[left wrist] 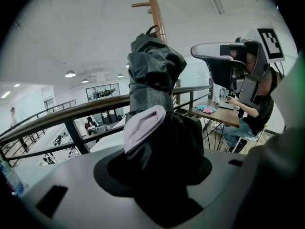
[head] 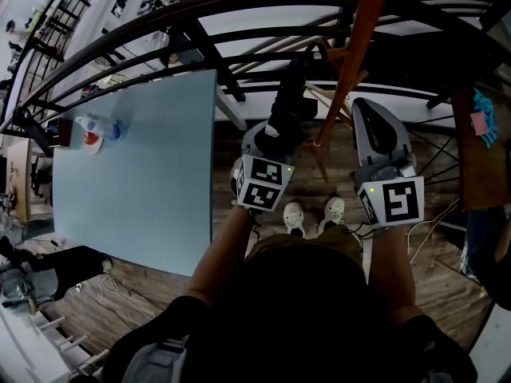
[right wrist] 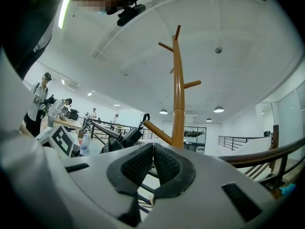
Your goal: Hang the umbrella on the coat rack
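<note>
We hold the folded black umbrella [left wrist: 155,75] in our left gripper [left wrist: 155,147], whose jaws are clamped around its bunched fabric low down, so the umbrella stands up out of them with its short carrying loop [left wrist: 152,31] at the top. A pale lilac flap [left wrist: 143,125] lies against the fabric just above the grip. Right behind the umbrella rises the wooden coat rack [right wrist: 178,94], a slim pole with short pegs slanting up from it. From the right gripper view the loop sits close by the tip of the lowest peg [right wrist: 157,131]; we cannot tell whether the two touch. Our right gripper [right wrist: 152,163] has its ribbed black pads pressed together with nothing between them, and it is raised beside the left one, on the other side of the pole in the head view. Below us lie a plank floor and our pale shoes [head: 294,216]. To our left is a light blue table [head: 144,174] with a bottle [head: 96,130] at its far end, and a dark railing [head: 200,10] curves beyond it.
</note>
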Action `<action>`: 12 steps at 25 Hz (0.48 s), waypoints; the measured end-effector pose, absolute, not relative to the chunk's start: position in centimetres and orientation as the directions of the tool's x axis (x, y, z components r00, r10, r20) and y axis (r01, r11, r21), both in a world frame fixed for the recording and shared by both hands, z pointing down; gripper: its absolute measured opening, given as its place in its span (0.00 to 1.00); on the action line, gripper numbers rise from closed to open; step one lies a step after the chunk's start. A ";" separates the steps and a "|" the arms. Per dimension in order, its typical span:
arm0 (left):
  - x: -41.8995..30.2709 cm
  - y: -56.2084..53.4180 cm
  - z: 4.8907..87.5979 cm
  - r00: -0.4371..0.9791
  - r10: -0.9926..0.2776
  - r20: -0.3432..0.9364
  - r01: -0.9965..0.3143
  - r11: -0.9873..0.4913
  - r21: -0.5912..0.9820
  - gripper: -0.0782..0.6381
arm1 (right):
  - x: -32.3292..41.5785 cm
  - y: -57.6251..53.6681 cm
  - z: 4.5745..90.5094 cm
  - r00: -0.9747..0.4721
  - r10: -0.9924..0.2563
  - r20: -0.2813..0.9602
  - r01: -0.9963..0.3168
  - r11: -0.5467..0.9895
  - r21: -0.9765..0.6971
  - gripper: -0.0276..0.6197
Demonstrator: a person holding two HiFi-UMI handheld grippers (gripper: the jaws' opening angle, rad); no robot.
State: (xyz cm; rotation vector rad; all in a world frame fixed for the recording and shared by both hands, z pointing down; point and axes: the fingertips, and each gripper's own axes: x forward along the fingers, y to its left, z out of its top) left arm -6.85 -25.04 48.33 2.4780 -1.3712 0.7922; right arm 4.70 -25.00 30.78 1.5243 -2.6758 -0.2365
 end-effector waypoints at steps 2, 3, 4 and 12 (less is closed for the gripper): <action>-6.8 -25.1 48.2 0.418 -0.727 0.544 -0.832 -0.547 -0.091 0.43 | 4.8 -25.2 30.8 -0.512 -0.859 -0.029 -0.851 0.501 0.159 0.09; -6.8 -25.2 48.3 0.415 -0.727 0.546 -0.832 -0.547 -0.096 0.43 | 4.9 -25.3 30.8 -0.511 -0.859 -0.029 -0.851 0.501 0.159 0.09; -6.7 -25.3 48.3 0.412 -0.727 0.549 -0.831 -0.547 -0.100 0.43 | 4.9 -25.4 30.9 -0.510 -0.860 -0.028 -0.852 0.500 0.158 0.09; -6.8 -25.4 48.5 0.371 -0.743 0.557 -0.829 -0.536 -0.161 0.43 | 5.2 -25.9 31.2 -0.515 -0.857 -0.022 -0.849 0.506 0.153 0.09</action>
